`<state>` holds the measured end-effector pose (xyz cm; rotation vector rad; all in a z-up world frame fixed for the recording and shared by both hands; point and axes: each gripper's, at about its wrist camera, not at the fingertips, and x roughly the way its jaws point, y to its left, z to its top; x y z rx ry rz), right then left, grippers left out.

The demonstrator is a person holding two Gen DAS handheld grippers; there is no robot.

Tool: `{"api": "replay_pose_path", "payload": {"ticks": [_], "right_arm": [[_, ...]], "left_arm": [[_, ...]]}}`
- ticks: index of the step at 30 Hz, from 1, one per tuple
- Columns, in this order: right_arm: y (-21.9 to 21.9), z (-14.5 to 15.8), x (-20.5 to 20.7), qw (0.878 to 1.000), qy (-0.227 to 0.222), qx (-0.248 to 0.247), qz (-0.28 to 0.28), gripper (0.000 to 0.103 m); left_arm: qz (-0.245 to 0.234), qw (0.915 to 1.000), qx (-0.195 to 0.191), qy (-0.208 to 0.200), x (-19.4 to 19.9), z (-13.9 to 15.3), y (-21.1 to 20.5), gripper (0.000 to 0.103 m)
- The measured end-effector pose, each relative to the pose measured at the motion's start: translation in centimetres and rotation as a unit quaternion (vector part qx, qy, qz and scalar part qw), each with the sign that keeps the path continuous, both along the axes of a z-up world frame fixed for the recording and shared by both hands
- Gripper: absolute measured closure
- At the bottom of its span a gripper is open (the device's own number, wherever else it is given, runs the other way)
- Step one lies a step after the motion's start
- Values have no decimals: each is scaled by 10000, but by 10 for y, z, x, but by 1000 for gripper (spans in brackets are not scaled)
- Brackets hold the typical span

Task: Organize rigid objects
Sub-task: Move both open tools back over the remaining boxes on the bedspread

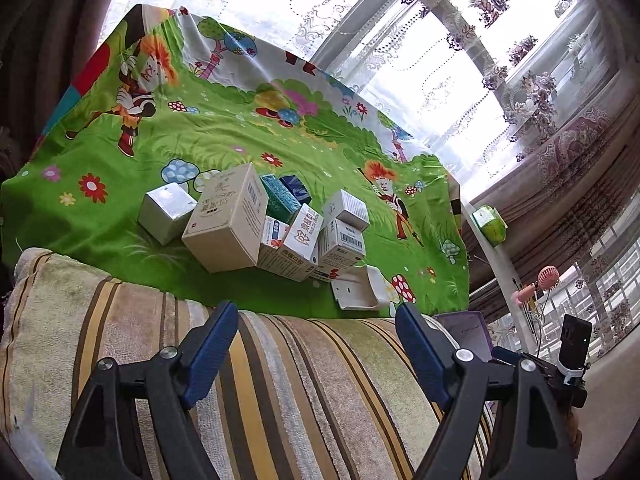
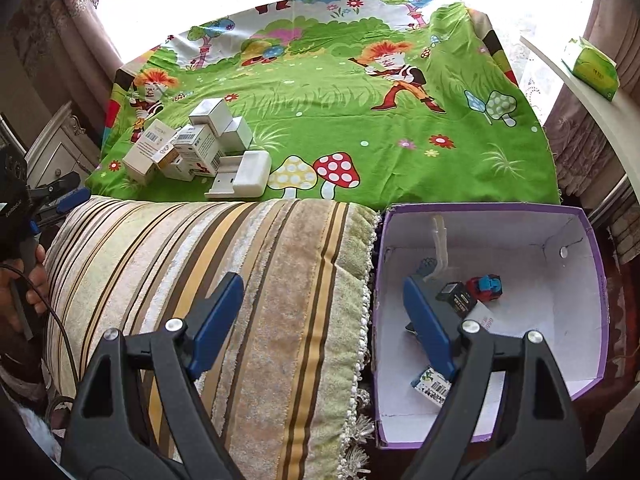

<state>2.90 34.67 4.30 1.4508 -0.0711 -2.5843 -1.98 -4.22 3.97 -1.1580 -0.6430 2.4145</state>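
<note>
A pile of small cartons (image 1: pixel 280 224) lies on a green cartoon cloth (image 1: pixel 200 128). The biggest is a beige box (image 1: pixel 228 224), with a white box (image 1: pixel 166 212) on its left and a white plastic holder (image 1: pixel 360 288) at the near right. My left gripper (image 1: pixel 316 312) hangs open and empty over a striped cushion (image 1: pixel 280 380), short of the pile. My right gripper (image 2: pixel 323 282) is also open and empty, above the gap between the cushion (image 2: pixel 240 280) and a purple box (image 2: pixel 592 280). That box holds a toy car (image 2: pixel 486 286), a black carton (image 2: pixel 458 298) and a barcoded carton (image 2: pixel 430 386).
In the right wrist view the carton pile (image 2: pixel 192 144) lies at the far left of the cloth (image 2: pixel 360 100). A hand (image 2: pixel 24 288) holds the other gripper at the left edge. A green tissue pack (image 2: pixel 592 68) sits on a white ledge. Curtained windows stand behind.
</note>
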Motion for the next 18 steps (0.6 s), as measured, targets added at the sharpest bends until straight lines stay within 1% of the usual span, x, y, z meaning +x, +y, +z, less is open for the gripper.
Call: {"api": "replay_pose_path", "payload": {"ticks": [3,5,8,11,13,15,18], "right_arm": [[-15,-3,-4,9999,-55,-51,152,19],[-25,-3,-7,9996,-88,-62,272,19],[-40,-3,-10,9990,-96,-79,438,19],[-52,-3,-14,9983,-116,-175,539,19],[-60,-2,-17,9979,-106,-207,603,19],[-68,-2,-19,9976,-100,-198,663,19],[-79,-2,-25,9971,-121,-215,724,19]], "left_arm": [[24,9999,-162,3,-7,2,-7,21],[-19,9997,-209,-107,-13,0,-10,21],[94,9991,123,-385,-26,-6,-21,21],[262,9972,365,-592,-40,-11,-33,21],[341,9948,540,-788,-50,-18,-40,21],[379,9931,626,-920,-58,-24,-44,21],[431,9881,827,-1221,-70,-37,-49,21]]}}
